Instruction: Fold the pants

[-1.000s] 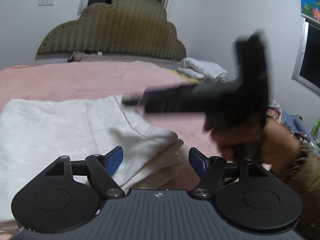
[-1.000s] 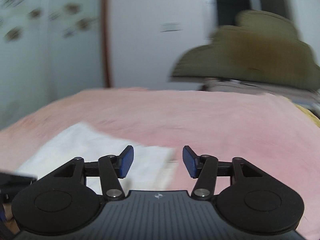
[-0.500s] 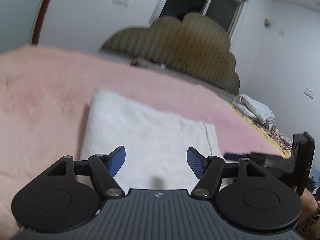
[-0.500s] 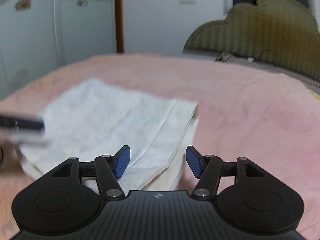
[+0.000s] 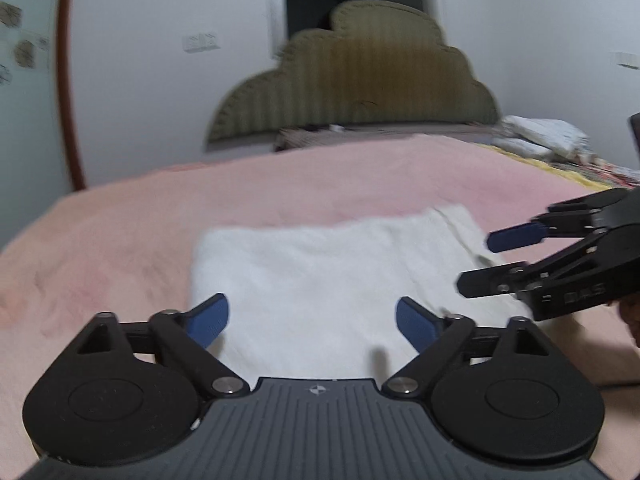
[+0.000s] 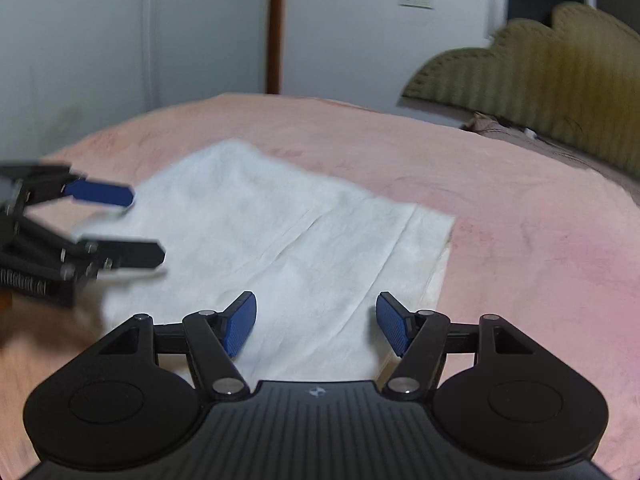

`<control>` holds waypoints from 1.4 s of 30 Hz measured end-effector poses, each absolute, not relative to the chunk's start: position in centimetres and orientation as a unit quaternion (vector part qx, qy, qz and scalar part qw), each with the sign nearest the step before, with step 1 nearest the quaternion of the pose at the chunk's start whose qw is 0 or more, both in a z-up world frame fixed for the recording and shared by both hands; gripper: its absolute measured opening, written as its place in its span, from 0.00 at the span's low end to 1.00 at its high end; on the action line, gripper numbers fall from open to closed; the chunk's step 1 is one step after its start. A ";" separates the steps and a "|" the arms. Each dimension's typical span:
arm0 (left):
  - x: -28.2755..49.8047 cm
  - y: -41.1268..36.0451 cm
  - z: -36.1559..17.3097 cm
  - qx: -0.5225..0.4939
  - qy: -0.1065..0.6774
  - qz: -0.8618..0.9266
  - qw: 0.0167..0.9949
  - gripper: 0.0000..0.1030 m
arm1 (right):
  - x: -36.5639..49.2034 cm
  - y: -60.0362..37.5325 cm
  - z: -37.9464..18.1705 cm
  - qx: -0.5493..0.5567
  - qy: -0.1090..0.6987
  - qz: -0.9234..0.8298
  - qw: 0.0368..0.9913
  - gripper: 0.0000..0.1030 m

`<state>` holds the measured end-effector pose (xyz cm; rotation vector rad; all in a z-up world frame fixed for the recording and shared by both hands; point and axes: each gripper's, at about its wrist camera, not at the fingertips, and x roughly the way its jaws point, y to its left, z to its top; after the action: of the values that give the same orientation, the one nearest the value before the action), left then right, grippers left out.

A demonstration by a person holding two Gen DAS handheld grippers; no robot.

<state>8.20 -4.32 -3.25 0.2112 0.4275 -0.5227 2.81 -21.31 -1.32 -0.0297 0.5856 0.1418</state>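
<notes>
The pink bed cover (image 5: 120,240) fills most of both views and carries everything else; at its far edge stands an olive, scalloped headboard (image 5: 360,76), and a heap of pale bedding (image 5: 540,136) lies at the far right corner of the bed. The white pants (image 5: 328,276) lie flat on the cover as a folded rectangle near the bed's near edge, with stacked layers showing along their right side in the right wrist view (image 6: 280,240). The left gripper (image 5: 312,322) hangs just above the near edge of the pants, its blue-padded jaws spread wide and holding nothing; cloth shows between them. The right gripper (image 6: 316,326) is likewise spread wide with nothing in its grasp, poised over the near right part of the pants, close to their layered side. Each gripper appears in the other's camera: the right gripper (image 5: 476,264) enters from the right side over the pants' right edge, and the left gripper (image 6: 148,226) enters from the left over their left edge, both with jaws apart. Whether either touches the cloth cannot be told.
</notes>
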 end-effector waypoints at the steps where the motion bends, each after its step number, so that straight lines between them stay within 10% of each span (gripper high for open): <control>1: 8.9 -4.6 -3.5 0.106 0.221 -0.250 0.937 0.95 | 3.6 -21.6 -1.1 -0.006 0.289 0.078 0.954 0.65; 21: 5.7 -3.1 -6.5 0.125 0.231 -0.276 0.925 1.00 | -0.2 -22.7 -4.8 0.021 0.282 0.056 0.957 0.81; 25: 6.1 -2.9 -6.5 0.117 0.238 -0.273 0.925 1.00 | 0.0 -22.7 -4.8 0.020 0.287 0.022 0.957 1.00; 42: 6.5 -2.6 -6.7 0.102 0.248 -0.282 0.921 1.00 | 0.6 -24.8 -5.6 0.113 0.311 0.035 0.943 1.00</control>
<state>6.55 -2.63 -6.68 0.2092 0.5096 -0.5784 0.57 -24.82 -5.59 0.2305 0.6338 0.0707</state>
